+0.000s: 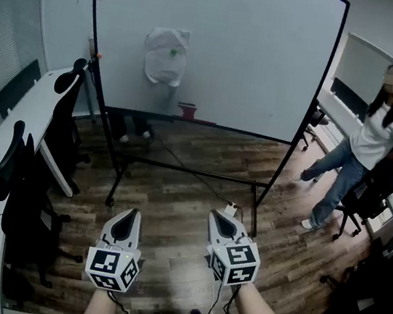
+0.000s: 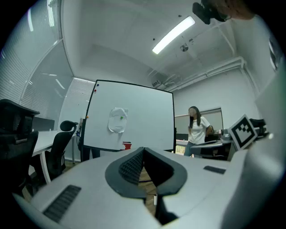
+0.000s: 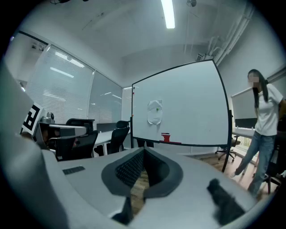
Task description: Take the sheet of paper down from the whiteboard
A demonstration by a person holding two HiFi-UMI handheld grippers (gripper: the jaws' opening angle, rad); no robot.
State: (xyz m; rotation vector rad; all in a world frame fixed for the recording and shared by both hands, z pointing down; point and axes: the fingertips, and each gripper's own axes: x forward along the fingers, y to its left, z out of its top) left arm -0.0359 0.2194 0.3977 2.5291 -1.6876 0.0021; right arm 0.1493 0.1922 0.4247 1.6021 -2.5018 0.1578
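Standing well back from the whiteboard (image 1: 256,52), the person holds the left gripper (image 1: 127,217) and right gripper (image 1: 218,218) low in frame, both closed and empty. The crumpled sheet of paper (image 1: 165,56) hangs upper centre. The approach seems hardly started; next likely calls for stepping closer and opening a jaw.

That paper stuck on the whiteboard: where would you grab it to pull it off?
Probably the bottom edge of the sheet of paper, coming at the whiteboard from the front and slightly below. A green magnet seems to pin its upper part, while the wrinkled sheet looks to bulge off the board lower down, leaving something to pinch.
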